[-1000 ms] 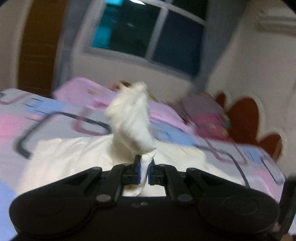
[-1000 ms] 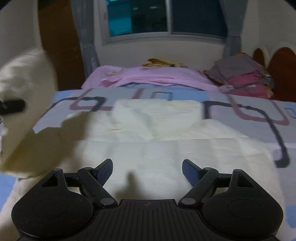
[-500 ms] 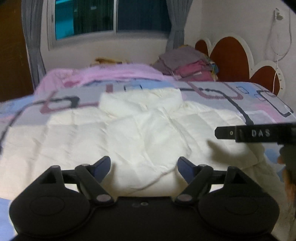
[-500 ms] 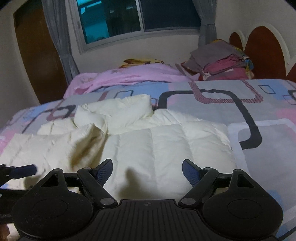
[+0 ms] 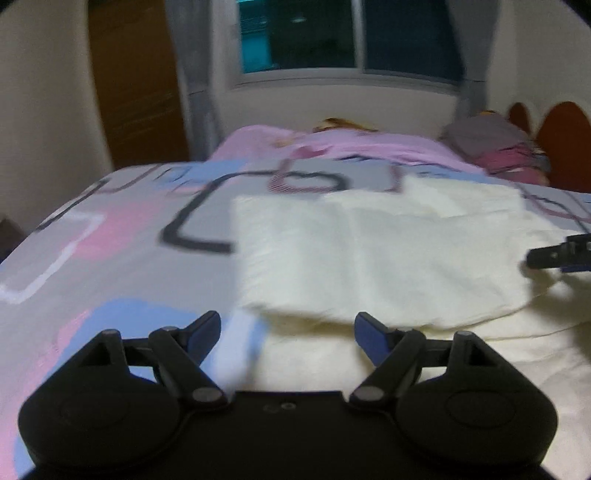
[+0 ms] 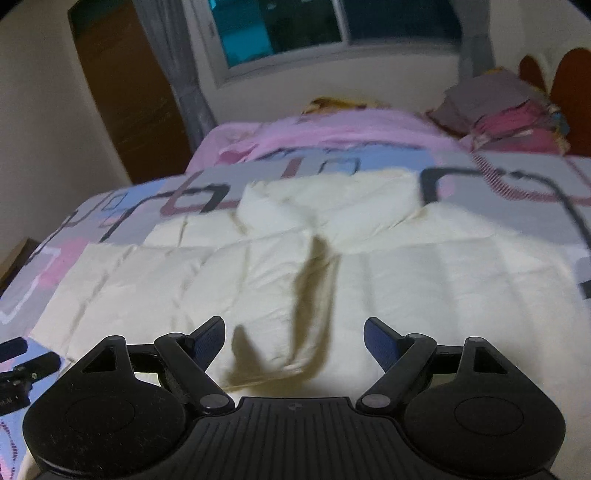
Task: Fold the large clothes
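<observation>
Behind the bed (image 5: 110, 258) is a dark window (image 6: 332, 26) with grey curtains, and a brown door (image 5: 136, 81) stands to the left. A big cream jacket (image 6: 369, 280) lies flat on the bed's cover of pink, blue and grey boxes (it looks puffy and partly folded over). Pink bedding (image 6: 332, 129) and a pile of folded clothes (image 6: 498, 107) sit at the far end. The left gripper (image 5: 287, 330) hangs over the jacket's near edge, jaws spread wide and holding nothing. The right gripper (image 6: 294, 338) hangs over the jacket's middle, jaws spread wide too.

left gripper (image 5: 288, 326) released | cream jacket (image 5: 369, 258) sleeve folded across
</observation>
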### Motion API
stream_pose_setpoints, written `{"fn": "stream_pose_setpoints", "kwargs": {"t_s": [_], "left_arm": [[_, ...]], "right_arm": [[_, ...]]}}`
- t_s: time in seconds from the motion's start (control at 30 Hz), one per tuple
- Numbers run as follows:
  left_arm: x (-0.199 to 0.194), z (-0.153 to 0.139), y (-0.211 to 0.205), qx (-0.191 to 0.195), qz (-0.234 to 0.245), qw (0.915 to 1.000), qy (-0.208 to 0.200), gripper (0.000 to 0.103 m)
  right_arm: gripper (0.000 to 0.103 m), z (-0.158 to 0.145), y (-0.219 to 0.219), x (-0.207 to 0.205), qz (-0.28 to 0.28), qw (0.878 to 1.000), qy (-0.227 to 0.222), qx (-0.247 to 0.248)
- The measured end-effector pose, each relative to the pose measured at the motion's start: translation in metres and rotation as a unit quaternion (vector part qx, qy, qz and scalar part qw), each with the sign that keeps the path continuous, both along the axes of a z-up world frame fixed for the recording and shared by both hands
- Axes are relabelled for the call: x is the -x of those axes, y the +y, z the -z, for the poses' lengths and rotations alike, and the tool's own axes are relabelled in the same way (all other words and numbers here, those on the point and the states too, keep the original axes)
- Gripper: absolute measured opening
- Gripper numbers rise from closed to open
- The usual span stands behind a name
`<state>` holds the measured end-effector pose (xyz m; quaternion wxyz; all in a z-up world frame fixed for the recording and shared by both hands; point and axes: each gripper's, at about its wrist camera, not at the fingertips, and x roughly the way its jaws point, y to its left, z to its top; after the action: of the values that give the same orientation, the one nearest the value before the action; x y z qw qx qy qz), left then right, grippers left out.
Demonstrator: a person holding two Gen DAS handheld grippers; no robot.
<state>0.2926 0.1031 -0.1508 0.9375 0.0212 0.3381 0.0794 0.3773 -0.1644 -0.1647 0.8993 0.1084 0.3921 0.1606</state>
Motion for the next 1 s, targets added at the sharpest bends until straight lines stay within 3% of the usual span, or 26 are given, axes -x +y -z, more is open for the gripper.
{"fn": "stream_pose_setpoints", "kwargs": {"t_s": [0.17, 0.2, 0.23, 0.27, 0.33, 0.43, 0.67, 0.83, 1.0], "left_arm": [[-0.002, 0.014, 0.015, -0.009, -0.010, 0.9998, 0.014, 0.075], [-0.004, 0.015, 0.015, -0.008, -0.010, 0.9998, 0.013, 0.075], [-0.008, 0.017, 0.014, -0.006, -0.012, 0.9999, 0.011, 0.074], [-0.011, 0.018, 0.013, -0.002, -0.011, 0.9999, 0.009, 0.074], [-0.016, 0.024, 0.012, -0.003, -0.009, 0.9999, 0.005, 0.073], [-0.022, 0.028, 0.010, -0.011, -0.012, 0.9999, 0.000, 0.070], [-0.034, 0.027, 0.011, -0.004, -0.015, 0.9997, -0.019, 0.059], [-0.042, 0.031, 0.002, -0.008, 0.018, 0.9998, -0.010, 0.032], [-0.041, 0.036, -0.014, -0.015, 0.054, 0.9984, 0.003, 0.017]], "right_arm": [[0.080, 0.010, 0.007, -0.004, 0.016, 1.000, 0.016, -0.014], [0.062, 0.009, 0.009, -0.003, 0.015, 1.000, 0.013, -0.011], [0.051, 0.008, 0.010, -0.004, 0.009, 1.000, 0.014, -0.013], [0.045, 0.007, 0.011, -0.004, 0.008, 1.000, 0.017, -0.016], [0.044, 0.004, 0.013, -0.003, 0.008, 1.000, 0.012, -0.009], [0.018, -0.003, 0.012, -0.001, 0.006, 1.000, -0.003, -0.002], [0.014, -0.034, -0.013, 0.011, 0.009, 0.996, -0.063, 0.055], [0.014, -0.029, -0.057, 0.010, 0.050, 0.995, -0.048, 0.079], [0.014, -0.005, -0.073, 0.006, 0.062, 0.991, -0.025, 0.114]]}}
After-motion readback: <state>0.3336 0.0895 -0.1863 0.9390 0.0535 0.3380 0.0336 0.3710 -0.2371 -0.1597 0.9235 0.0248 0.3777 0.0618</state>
